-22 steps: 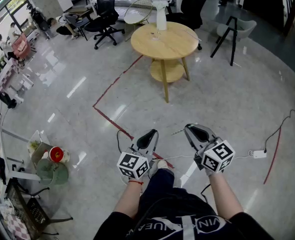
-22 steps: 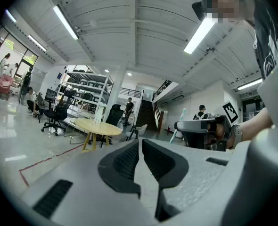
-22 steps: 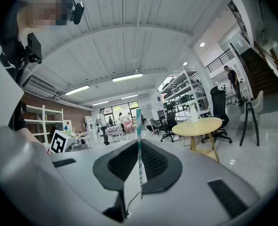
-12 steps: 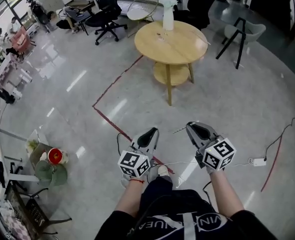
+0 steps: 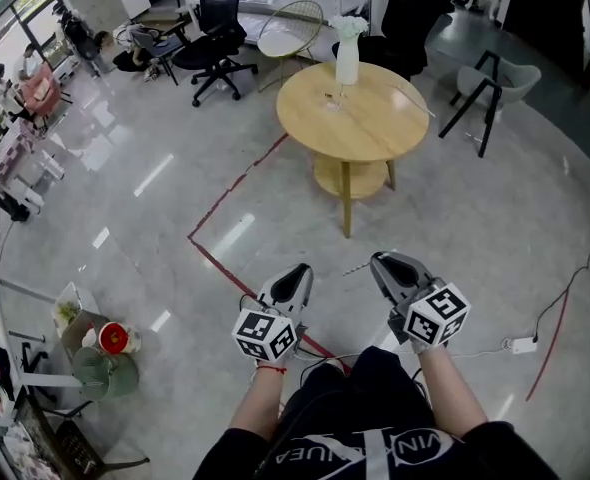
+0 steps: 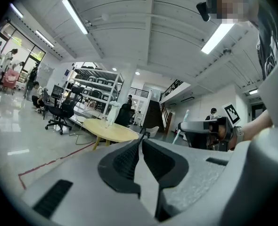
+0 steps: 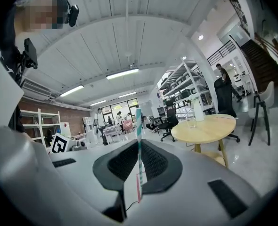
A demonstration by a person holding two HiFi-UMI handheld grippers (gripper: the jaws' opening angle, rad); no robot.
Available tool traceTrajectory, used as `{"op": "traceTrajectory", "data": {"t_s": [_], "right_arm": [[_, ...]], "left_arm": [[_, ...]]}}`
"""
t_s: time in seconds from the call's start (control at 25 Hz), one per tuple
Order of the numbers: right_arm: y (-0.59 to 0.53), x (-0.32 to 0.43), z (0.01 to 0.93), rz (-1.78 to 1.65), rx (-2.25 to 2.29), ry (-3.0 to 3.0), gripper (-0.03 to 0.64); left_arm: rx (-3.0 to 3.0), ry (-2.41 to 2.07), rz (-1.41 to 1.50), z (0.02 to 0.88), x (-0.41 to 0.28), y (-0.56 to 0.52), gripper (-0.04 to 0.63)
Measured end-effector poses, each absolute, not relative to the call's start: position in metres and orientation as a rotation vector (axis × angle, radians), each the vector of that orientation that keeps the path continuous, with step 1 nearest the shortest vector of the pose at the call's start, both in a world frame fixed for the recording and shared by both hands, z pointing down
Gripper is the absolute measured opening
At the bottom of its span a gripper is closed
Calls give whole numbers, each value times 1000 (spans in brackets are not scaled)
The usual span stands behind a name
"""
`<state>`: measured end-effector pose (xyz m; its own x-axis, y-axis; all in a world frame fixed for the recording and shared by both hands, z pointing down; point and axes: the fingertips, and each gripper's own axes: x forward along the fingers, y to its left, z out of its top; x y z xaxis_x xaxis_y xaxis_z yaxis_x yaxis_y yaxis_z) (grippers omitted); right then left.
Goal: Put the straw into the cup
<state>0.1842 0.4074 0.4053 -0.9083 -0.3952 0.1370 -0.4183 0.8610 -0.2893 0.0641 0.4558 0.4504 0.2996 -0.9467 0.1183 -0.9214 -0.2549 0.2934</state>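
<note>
Head view first: both hands are held low over the floor. The left tongs and right tongs sit side by side, pointing at a round wooden surface that's well ahead of both. A thin straw pokes out of the right tongs and angles toward the left ones. On the surface I can make out a white bottle and, just beside it on the near side, what looks like a small clear cup. It's tiny from here, so don't quote me on that.

Left gripper view: the left tongs are clenched tight with nothing between them. They're basically just along for the ride.

Right gripper view: the right tongs are clamped on the straw, which is striped green and white. It sticks up past the tips with a good length free. The cup is far ahead and to the right, on the surface next to the bottle.

My take on handling: the straw weighs next to nothing, and it looks like paper, so it would crush or kink if squeezed hard. It's probably a bit bendy, so the free end may wobble. The grip near the lower part looks sensible, since it leaves the long end free to go into the cup. The cup looks light too and could tip if it gets nudged, so the straw should go in gently.
</note>
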Motion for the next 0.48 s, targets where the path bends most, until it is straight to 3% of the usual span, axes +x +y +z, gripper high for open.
{"op": "traceTrajectory", "data": {"t_s": [0.48], "right_arm": [[302, 116, 406, 517, 585, -2981, 20]], "left_arm": [[2201, -1714, -121, 461, 7, 361, 35]]}}
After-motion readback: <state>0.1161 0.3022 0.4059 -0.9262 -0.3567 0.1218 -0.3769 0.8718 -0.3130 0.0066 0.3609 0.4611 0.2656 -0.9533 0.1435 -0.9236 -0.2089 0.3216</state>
